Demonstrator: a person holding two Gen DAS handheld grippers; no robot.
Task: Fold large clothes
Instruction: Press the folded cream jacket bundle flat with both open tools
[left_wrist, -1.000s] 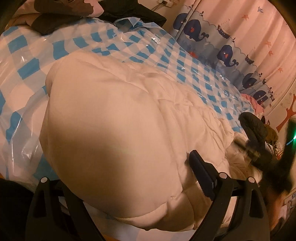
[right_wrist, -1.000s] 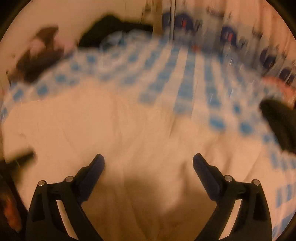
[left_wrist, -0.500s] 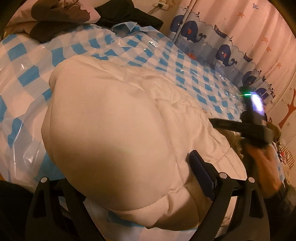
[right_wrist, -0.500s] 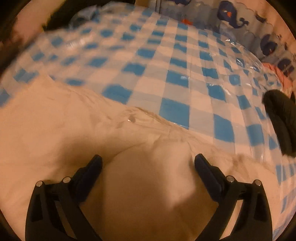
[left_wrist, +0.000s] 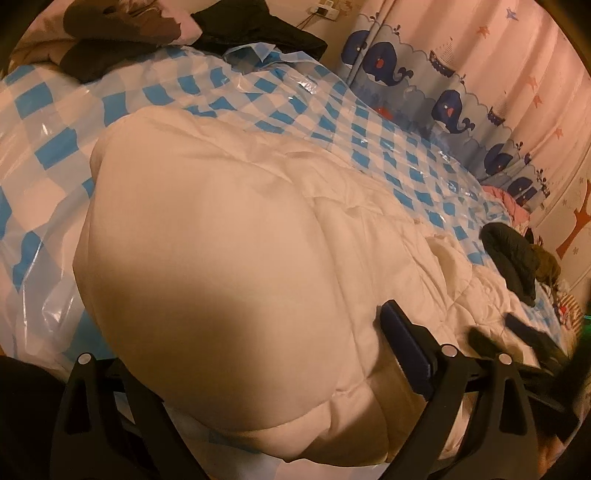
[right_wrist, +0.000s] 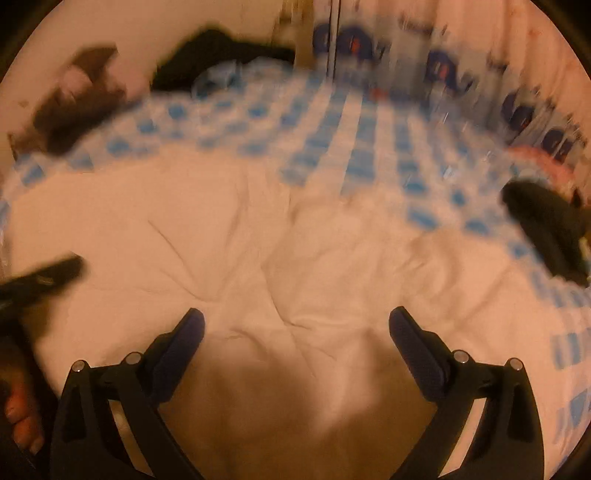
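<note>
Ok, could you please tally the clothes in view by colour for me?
White: 1, padded coat
Black: 2, garment by the wall and jacket at the right edge
Brown: 1, brown cloth
Pink: 1, pink cloth, mostly hidden
Total: 5

Both wrist views sit low and close over the white quilt (left_wrist: 229, 258) (right_wrist: 258, 240), facing the whale curtain (left_wrist: 443, 103) (right_wrist: 443, 66); both share the quilt, checked sheet (left_wrist: 332, 110) (right_wrist: 351, 129).

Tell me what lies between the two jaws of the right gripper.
In the right wrist view, only the cream padded coat fills the gap of the open right gripper; its quilted creases run there, and nothing else shows.
</note>
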